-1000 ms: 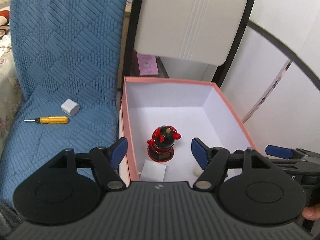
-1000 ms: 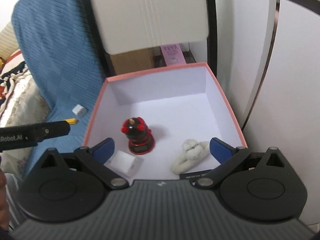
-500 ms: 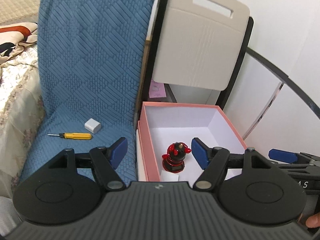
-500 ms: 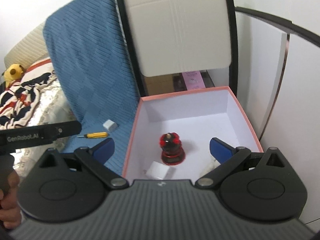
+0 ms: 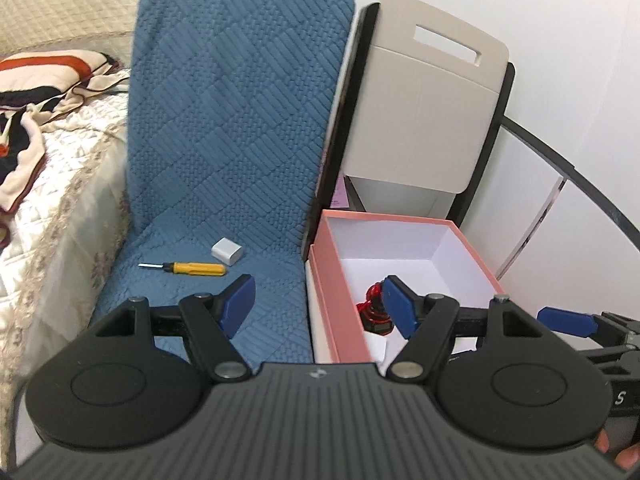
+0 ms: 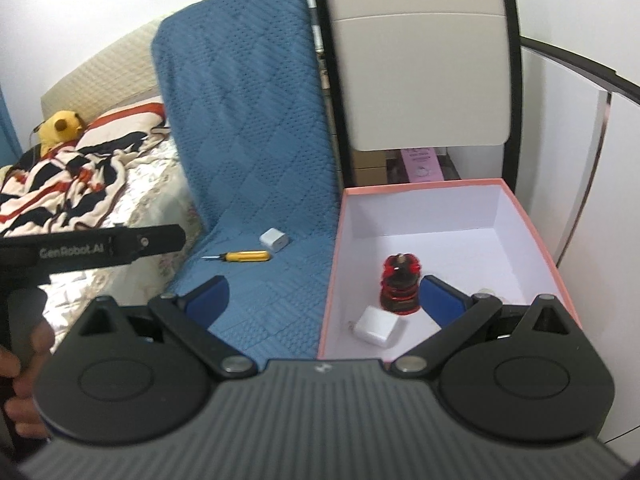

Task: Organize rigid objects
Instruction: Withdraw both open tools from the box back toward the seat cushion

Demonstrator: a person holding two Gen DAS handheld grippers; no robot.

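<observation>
A pink box point(image 5: 340, 288) point(image 6: 332, 264) with a white inside holds a red and black figurine point(image 5: 374, 308) point(image 6: 400, 284) and a white charger block point(image 6: 376, 326). On the blue quilted cushion point(image 5: 224, 140) point(image 6: 248, 120) lie a yellow screwdriver point(image 5: 192, 268) point(image 6: 244, 256) and a second white charger block point(image 5: 227, 251) point(image 6: 275, 237). My left gripper point(image 5: 318, 306) is open and empty, above the box's left wall. My right gripper point(image 6: 324, 300) is open and empty, over the same wall.
A beige chair back point(image 5: 424, 92) point(image 6: 420, 60) stands behind the box. A bed with patterned blankets point(image 5: 36, 120) point(image 6: 80, 176) and a yellow plush toy point(image 6: 60, 124) lies to the left. A white wall panel point(image 5: 540, 184) is at the right.
Both grippers have pulled back, up and to the left from inside the box. The cushion with the screwdriver and charger now shows fully. Both stay open.
</observation>
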